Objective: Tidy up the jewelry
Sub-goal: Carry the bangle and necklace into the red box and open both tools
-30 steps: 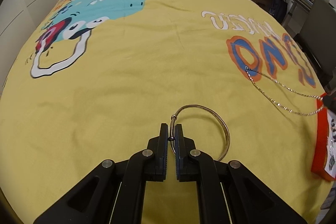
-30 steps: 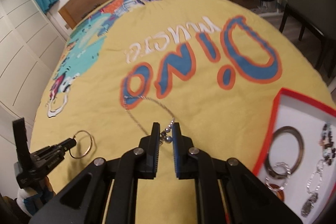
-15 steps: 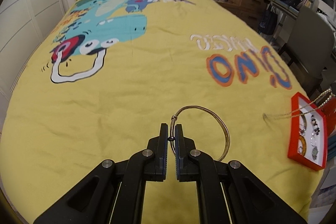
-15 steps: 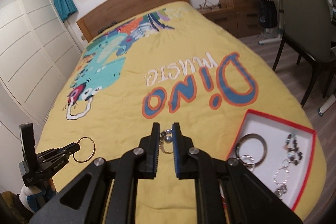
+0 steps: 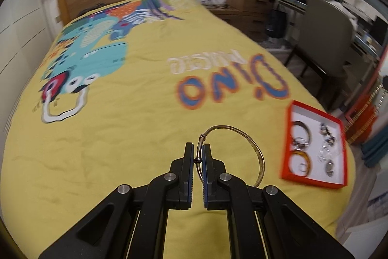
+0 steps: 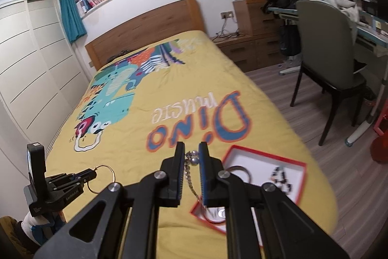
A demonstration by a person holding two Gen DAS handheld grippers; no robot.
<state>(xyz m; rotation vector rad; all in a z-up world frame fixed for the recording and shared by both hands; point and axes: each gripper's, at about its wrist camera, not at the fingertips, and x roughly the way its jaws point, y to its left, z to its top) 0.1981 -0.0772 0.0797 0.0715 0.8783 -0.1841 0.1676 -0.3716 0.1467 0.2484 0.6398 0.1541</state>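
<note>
My left gripper point(image 5: 198, 148) is shut on a thin gold bangle point(image 5: 252, 145) and holds it above the yellow bedspread point(image 5: 135, 113). It shows from the side in the right wrist view point(image 6: 93, 172), with the bangle point(image 6: 110, 172) beyond its tip. My right gripper point(image 6: 192, 149) is shut on a silver bead-and-chain necklace point(image 6: 191, 162) that hangs down between the fingers, lifted over the bed. The red-rimmed white jewelry tray point(image 5: 288, 145) lies at the bed's right edge and holds bangles, rings and a beaded piece; it also shows in the right wrist view point(image 6: 266, 154).
The wooden headboard point(image 6: 145, 26) is at the far end. A grey chair point(image 6: 327, 47) and a cluttered desk point(image 6: 368, 33) stand right of the bed on wood flooring. White wardrobe doors point(image 6: 26, 60) line the left. The bed's right edge runs next to the tray.
Both grippers have risen well above the bed. The necklace has come off the bedspread and hangs from my right gripper. The left still holds the bangle; the tray has come fully into view.
</note>
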